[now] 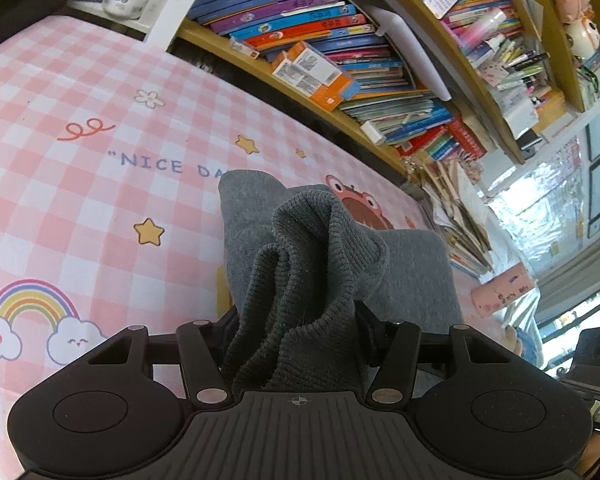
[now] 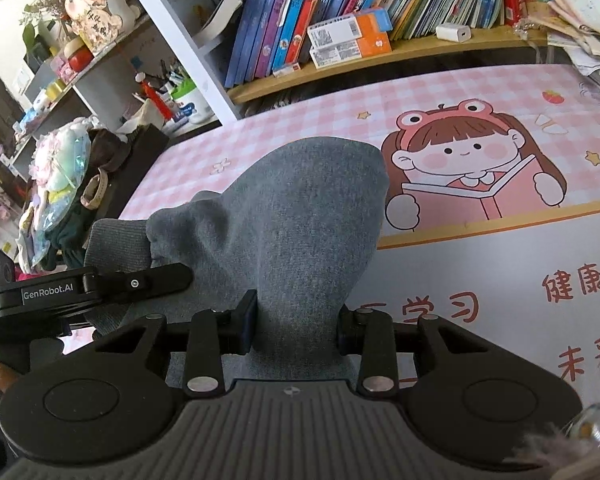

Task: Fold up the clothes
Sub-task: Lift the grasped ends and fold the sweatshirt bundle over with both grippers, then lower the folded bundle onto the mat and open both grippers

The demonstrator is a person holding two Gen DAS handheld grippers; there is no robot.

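A grey knit garment [image 1: 412, 272] hangs bunched over the pink checked table mat [image 1: 80, 200], its ribbed hem [image 1: 300, 264] crumpled toward the camera. My left gripper [image 1: 298, 316] is shut on that ribbed hem, and the cloth hides both fingertips. In the right wrist view the same garment [image 2: 300, 208] rises in a lifted fold above the mat [image 2: 460, 92]. My right gripper [image 2: 296, 324] is shut on a narrow neck of that cloth. To the left, one finger [image 2: 160, 278] of the left gripper pinches another bunch of the garment. Both grips are close together, above the table.
A wooden bookshelf [image 1: 320, 40] full of books runs along the table's far edge, with orange boxes [image 2: 348, 36] on it. Paper stacks [image 1: 456, 216] and a pink tube [image 1: 500, 292] sit at the right end. Soft toys and clutter [image 2: 60, 168] crowd the left side.
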